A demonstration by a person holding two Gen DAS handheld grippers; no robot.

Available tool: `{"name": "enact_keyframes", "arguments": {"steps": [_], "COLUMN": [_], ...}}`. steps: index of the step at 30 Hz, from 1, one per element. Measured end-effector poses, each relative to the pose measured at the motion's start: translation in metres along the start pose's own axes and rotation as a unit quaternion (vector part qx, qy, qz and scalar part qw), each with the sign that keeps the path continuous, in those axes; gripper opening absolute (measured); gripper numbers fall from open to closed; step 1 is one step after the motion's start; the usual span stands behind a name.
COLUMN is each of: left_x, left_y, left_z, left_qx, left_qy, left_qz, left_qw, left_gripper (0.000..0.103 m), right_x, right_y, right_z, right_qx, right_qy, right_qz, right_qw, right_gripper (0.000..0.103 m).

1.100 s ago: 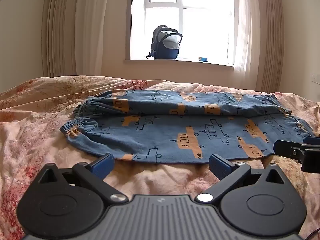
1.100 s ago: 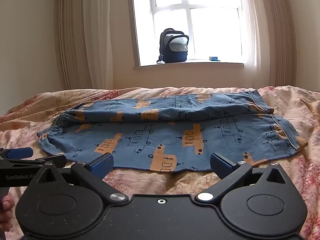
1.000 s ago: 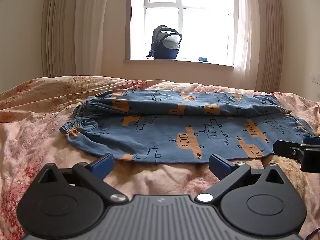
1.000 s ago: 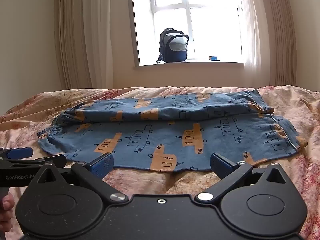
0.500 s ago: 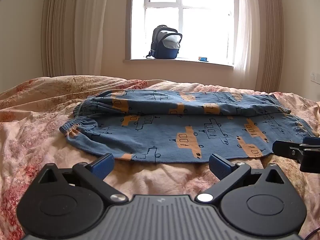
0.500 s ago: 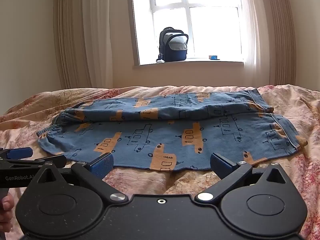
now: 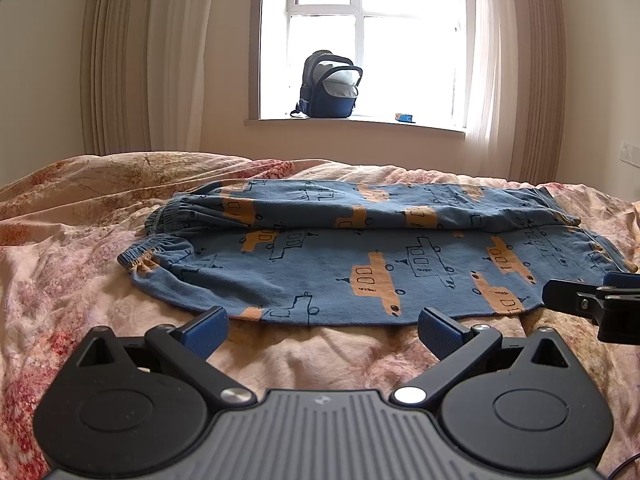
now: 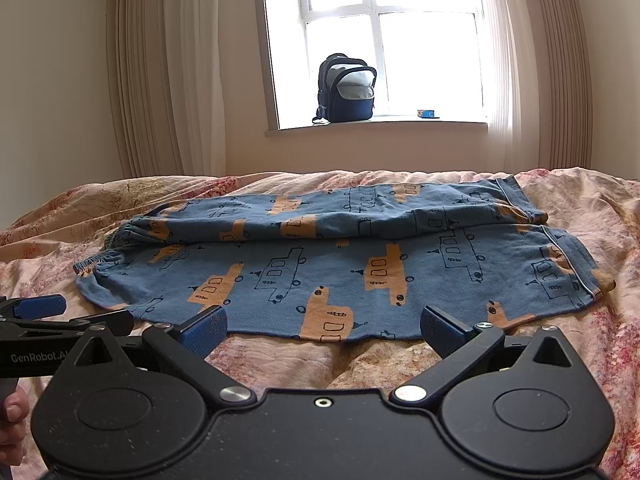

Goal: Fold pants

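Blue pants [image 7: 360, 252] with orange and black vehicle prints lie flat on the bed, waistband at the left, leg ends at the right, one leg folded over the other along the far side; they also show in the right wrist view [image 8: 340, 256]. My left gripper [image 7: 322, 330] is open and empty, just short of the pants' near edge. My right gripper [image 8: 322, 330] is open and empty, also just short of the near edge. The right gripper's fingers [image 7: 580, 300] show at the left view's right edge, the left gripper's fingers [image 8: 40, 308] at the right view's left edge.
The bed has a rumpled pink floral cover [image 7: 72, 280]. A dark blue backpack [image 7: 330, 86] and a small blue item [image 7: 405, 118] sit on the windowsill behind the bed. Curtains hang on both sides of the window.
Both grippers have drifted very slightly; the pants lie as before and both grippers stay open.
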State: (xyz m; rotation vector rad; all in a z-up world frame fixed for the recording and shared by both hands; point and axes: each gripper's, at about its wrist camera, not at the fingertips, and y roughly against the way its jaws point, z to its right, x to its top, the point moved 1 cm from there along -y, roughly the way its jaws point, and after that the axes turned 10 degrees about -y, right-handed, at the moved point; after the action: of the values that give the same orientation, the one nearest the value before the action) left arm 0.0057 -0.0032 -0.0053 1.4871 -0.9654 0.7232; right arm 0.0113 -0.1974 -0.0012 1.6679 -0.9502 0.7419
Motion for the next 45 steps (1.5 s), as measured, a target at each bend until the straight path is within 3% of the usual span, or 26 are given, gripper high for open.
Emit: {"name": "enact_keyframes", "arguments": {"steps": [45], "left_x": [0.0013], "left_y": [-0.0003], "left_z": [0.0006], "left_qx": [0.000], "left_qy": [-0.001], "left_qz": [0.000], "left_qw": [1.0000], "left_gripper": [0.103], "right_x": [-0.0010], "right_y": [0.0001], "right_z": [-0.0028], "right_qx": [0.001], "right_qy": [-0.003], "right_qz": [-0.004], "right_qw": [1.000], "right_gripper": [0.103]}}
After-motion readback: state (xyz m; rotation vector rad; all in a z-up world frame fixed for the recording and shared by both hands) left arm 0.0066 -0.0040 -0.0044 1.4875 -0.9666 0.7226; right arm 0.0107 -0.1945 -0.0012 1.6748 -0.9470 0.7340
